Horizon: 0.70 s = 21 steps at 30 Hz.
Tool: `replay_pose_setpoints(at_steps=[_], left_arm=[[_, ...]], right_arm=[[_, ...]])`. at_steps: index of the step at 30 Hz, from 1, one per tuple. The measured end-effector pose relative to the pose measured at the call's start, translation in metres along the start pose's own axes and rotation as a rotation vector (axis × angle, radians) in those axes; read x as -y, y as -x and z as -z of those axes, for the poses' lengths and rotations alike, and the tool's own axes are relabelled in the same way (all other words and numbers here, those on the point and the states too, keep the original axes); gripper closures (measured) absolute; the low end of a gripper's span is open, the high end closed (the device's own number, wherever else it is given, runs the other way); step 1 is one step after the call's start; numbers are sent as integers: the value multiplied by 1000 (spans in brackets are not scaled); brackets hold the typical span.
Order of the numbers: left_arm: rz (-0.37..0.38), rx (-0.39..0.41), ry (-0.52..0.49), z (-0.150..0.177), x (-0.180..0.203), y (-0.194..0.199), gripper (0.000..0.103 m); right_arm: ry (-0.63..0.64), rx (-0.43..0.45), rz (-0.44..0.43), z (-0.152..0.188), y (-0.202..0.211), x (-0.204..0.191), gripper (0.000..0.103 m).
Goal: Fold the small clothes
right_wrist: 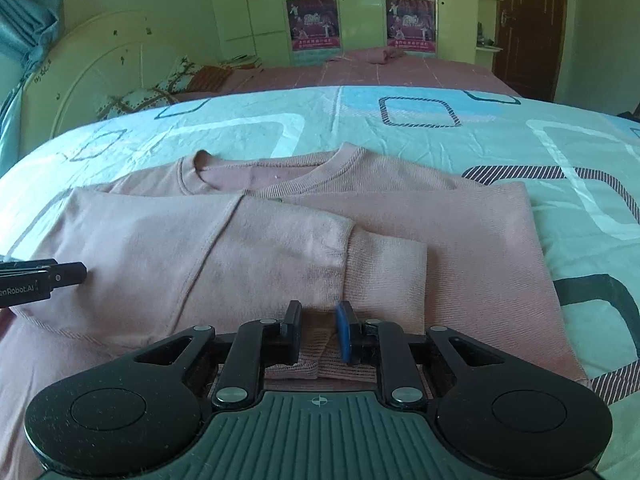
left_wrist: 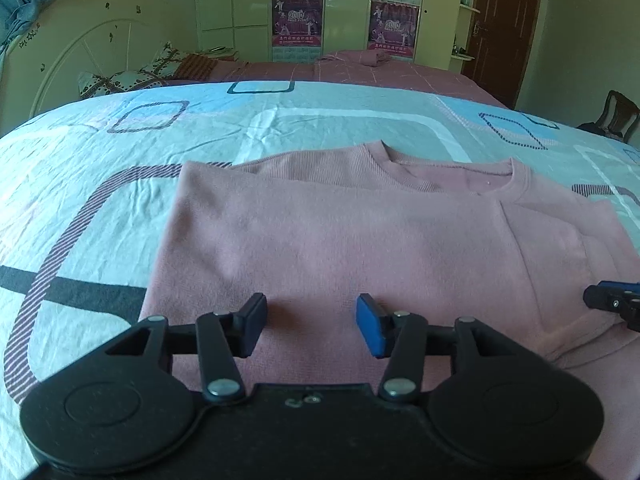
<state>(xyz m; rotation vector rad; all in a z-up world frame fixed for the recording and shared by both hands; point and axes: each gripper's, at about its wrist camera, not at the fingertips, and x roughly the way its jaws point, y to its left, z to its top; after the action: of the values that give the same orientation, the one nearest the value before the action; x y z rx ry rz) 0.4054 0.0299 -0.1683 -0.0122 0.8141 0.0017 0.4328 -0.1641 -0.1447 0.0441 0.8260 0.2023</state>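
Note:
A pink sweatshirt point(left_wrist: 340, 232) lies flat on the bed, collar point(right_wrist: 256, 176) at the far side. One sleeve is folded across the body, and its ribbed cuff point(right_wrist: 384, 276) ends just in front of my right gripper point(right_wrist: 319, 330). That gripper's jaws stand a narrow gap apart over the near ribbed hem point(right_wrist: 316, 354), which lies loosely between the fingers. My left gripper point(left_wrist: 312, 324) hovers open over the near part of the sweatshirt with nothing between its pads. Each gripper shows at the edge of the other's view: the right gripper point(left_wrist: 612, 304) and the left gripper point(right_wrist: 60, 276).
The patterned light-blue bedsheet point(left_wrist: 80, 184) spreads around the sweatshirt. A cream headboard point(left_wrist: 88, 48) and pillows point(left_wrist: 120, 80) are at the far left. Beyond lies a pink-covered bed point(left_wrist: 360, 72), then wardrobes, a brown door point(left_wrist: 500, 20) and a chair point(left_wrist: 616, 116) at the right.

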Motion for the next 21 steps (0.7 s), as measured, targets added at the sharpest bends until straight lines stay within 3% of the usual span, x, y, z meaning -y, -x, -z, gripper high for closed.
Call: replay_pose_setpoints(at_steps=[3,11,21], left_arm=[[-10,7,14,4,-2,3,52],[-54,-6,31,3,1,14,52],[-20,36,13,2,25,48,51]], right_arm=[[83,7,10,7,0,1,85],[14,21,-39,6,11,3,83],[17,51,-136,2,34,-13,79]])
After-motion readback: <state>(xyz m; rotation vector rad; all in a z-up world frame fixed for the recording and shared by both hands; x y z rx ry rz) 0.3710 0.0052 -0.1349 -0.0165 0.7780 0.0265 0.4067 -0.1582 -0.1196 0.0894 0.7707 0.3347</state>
